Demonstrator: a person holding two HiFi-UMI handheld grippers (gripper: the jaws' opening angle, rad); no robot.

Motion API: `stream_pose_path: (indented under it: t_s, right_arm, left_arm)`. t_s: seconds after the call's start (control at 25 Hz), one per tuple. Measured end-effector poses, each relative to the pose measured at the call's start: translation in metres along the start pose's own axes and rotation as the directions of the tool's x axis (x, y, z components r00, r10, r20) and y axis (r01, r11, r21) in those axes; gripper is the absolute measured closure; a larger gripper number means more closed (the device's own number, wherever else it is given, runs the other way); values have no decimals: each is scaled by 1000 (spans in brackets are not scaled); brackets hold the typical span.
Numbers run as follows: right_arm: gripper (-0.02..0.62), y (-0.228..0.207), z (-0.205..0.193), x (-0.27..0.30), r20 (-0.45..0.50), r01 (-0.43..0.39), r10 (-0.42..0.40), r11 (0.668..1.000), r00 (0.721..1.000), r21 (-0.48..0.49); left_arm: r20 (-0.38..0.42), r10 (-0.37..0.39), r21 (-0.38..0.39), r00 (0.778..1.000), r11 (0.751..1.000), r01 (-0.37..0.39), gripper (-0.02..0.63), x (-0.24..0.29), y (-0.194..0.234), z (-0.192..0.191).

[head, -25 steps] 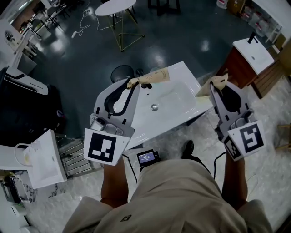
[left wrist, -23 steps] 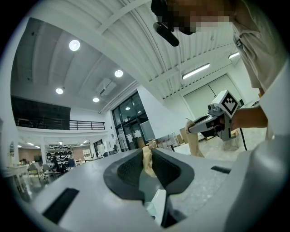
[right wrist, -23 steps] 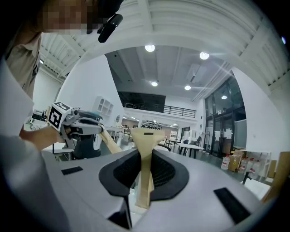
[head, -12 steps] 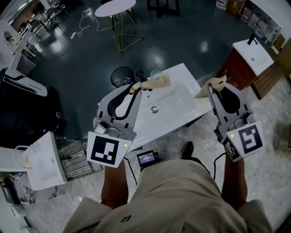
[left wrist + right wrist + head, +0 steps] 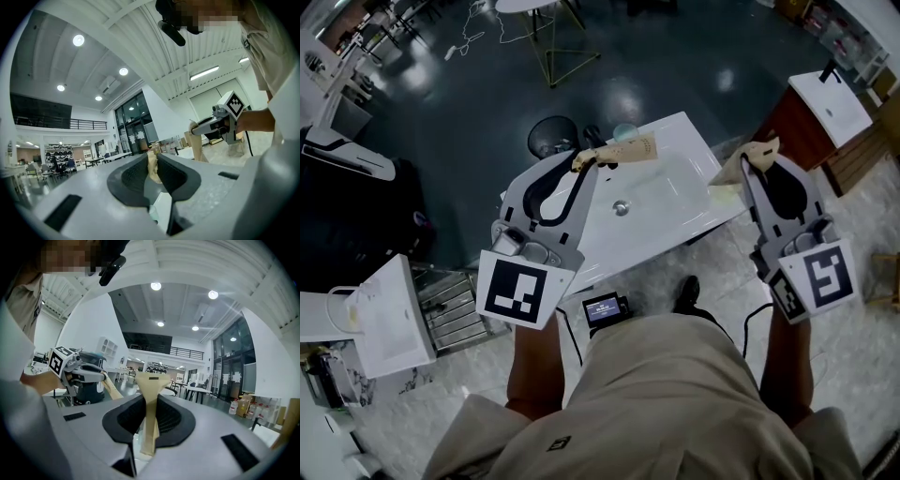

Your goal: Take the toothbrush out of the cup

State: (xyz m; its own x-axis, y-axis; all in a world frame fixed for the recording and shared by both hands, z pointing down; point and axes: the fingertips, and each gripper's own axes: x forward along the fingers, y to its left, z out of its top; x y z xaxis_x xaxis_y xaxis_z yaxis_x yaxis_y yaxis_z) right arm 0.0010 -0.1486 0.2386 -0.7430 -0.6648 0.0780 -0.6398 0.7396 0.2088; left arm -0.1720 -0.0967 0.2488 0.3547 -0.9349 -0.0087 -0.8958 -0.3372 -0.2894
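- Over the washbasin's (image 5: 675, 202) left half: left gripper (image 5: 581, 163), jaws clenched on a flat tan packet (image 5: 623, 150). It is held level, tip towards the cup, probably to keep it clear of the bowl.
- At the washbasin's right corner: right gripper (image 5: 754, 159), jaws clamped on a second tan strip (image 5: 766, 147), flared end forward.
- At the washbasin's far edge: cup (image 5: 623, 132), pale and translucent. No toothbrush can be made out.
- Since a second ago: both grips unchanged, and the cup shows clearer beyond the packet.
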Motion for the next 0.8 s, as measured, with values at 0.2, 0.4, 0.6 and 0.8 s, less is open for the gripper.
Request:
stream_pose_path:
  t_s: [0.2, 0.4, 0.6, 0.8]
  right_arm:
    - [546, -2, -4, 5, -13, 3, -3, 1000, 1000, -14]
    - [546, -4, -9, 10, -23, -8, 8, 1000, 1000, -9]
    - [546, -6, -12, 14, -33, -12, 12, 1000, 999, -4]
    - [546, -7, -15, 16, -39, -13, 13, 1000, 999, -3]
  left_arm:
    - [-6, 2, -7, 1000, 1000, -2, 540, 3, 1, -4]
    - [-13, -2, -13, 1000, 1000, 1, 541, 7, 1, -10]
    - [-24, -6, -19, 1000, 1000, 5, 540, 11, 2, -14]
    - [-25, -11, -19, 1000, 1000, 10, 541, 15, 1, -17]
